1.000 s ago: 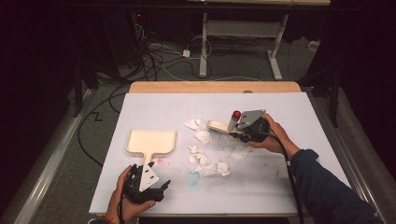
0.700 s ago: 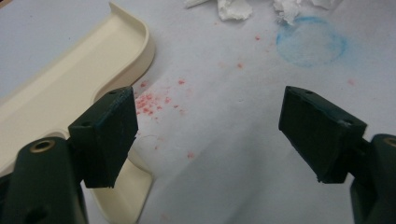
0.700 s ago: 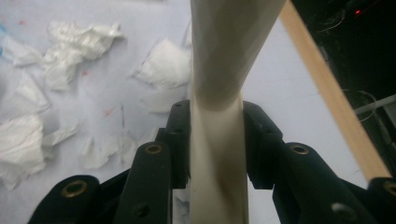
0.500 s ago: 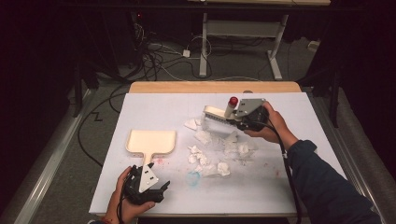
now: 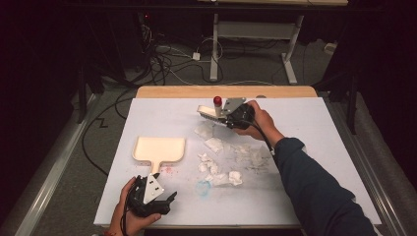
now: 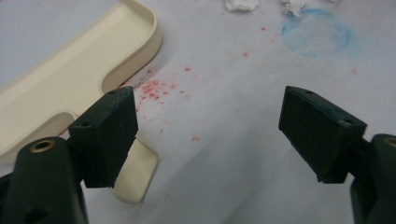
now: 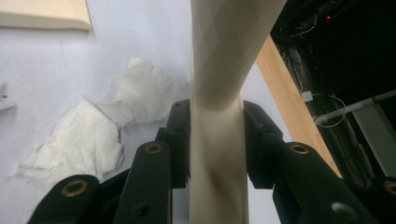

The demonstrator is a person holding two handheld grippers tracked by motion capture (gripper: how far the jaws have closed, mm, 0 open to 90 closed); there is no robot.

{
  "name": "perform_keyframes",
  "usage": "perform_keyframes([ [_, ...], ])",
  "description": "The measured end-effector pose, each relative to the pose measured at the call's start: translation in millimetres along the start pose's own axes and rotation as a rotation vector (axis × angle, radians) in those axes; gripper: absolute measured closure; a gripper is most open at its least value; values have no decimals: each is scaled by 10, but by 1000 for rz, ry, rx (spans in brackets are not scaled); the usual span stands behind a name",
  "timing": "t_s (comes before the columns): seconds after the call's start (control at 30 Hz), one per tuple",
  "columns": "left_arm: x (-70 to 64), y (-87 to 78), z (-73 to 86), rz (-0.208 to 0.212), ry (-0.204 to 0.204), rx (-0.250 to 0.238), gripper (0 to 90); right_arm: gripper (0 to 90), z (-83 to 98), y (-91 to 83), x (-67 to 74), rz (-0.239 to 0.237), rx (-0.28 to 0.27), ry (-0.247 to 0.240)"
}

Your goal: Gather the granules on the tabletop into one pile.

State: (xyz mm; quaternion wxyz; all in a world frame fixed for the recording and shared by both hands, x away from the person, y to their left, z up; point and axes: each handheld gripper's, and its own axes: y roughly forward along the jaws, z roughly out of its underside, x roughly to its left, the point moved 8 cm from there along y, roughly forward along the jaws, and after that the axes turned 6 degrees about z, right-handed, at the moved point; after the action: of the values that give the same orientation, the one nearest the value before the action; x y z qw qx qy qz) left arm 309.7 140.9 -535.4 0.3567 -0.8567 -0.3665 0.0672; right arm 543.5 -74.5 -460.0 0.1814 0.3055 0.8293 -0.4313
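A cream dustpan [image 5: 158,149] lies flat at the table's left, its short handle pointing toward the near edge. My left gripper [image 5: 169,200] stands open just in front of that handle; in the left gripper view its jaws [image 6: 210,135] are wide apart over bare table, with the dustpan [image 6: 70,79] and its handle tip beside the left jaw. My right gripper [image 5: 221,117] is held above the far middle of the table, shut on a cream brush [image 5: 206,112]. In the right gripper view the brush handle [image 7: 219,70] runs up between the closed jaws [image 7: 217,144]. Torn paper scraps [image 5: 216,145] lie below.
Several white paper scraps [image 7: 93,135] are scattered over the table's middle. A blue ring stain [image 6: 315,33] and red specks [image 6: 156,86] mark the white sheet. A wooden strip [image 5: 226,91] edges the far side, with cables and desk legs on the floor beyond.
My right gripper has carried the brush away from the scraps toward the far edge and a little left. The left gripper and dustpan have stayed put.
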Motion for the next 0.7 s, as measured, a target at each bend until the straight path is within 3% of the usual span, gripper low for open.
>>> perform_keyframes([
  [0.1, -13, 11, 3, 5, 3, 7, 190, 685, -16, 100, 88, -40, -15, -7],
  [0.13, -11, 11, 5, 4, 6, 10, 190, 685, -23, 105, 127, -71, -25, -8],
  [0.23, -21, 4, 15, 8, -12, 10, 190, 685, -9, 71, 218, -104, -34, -44],
  [0.33, -13, -8, 6, 2, -2, 1, 190, 684, 43, -37, 301, -142, -65, -57],
  [0.37, -12, -12, 4, -2, -1, 0, 190, 683, 108, -142, 350, -187, -82, -93],
  [0.43, -18, -17, 3, -2, 4, 4, 190, 683, 133, -191, 388, -201, -92, -71],
  [0.47, -25, -14, -1, -4, 4, 1, 190, 682, 206, -297, 460, -225, -94, -80],
  [0.5, -41, -16, 3, 4, -5, 7, 190, 682, 206, -297, 460, -225, -94, -80],
  [0.57, -38, -16, -14, -1, 10, 2, 190, 680, 274, -393, 497, -261, -102, -134],
  [0.6, -44, -13, -20, 0, 9, -2, 190, 680, 307, -447, 545, -260, -92, -90],
  [0.63, -52, -9, -21, 2, 8, 0, 190, 680, 361, -548, 586, -275, -98, -86],
  [0.67, -67, -3, -12, 8, 1, 9, 190, 680, 361, -548, 586, -275, -98, -86],
  [0.7, -61, 1, -21, 4, 14, 5, 190, 680, 369, -582, 594, -296, -118, -117],
])
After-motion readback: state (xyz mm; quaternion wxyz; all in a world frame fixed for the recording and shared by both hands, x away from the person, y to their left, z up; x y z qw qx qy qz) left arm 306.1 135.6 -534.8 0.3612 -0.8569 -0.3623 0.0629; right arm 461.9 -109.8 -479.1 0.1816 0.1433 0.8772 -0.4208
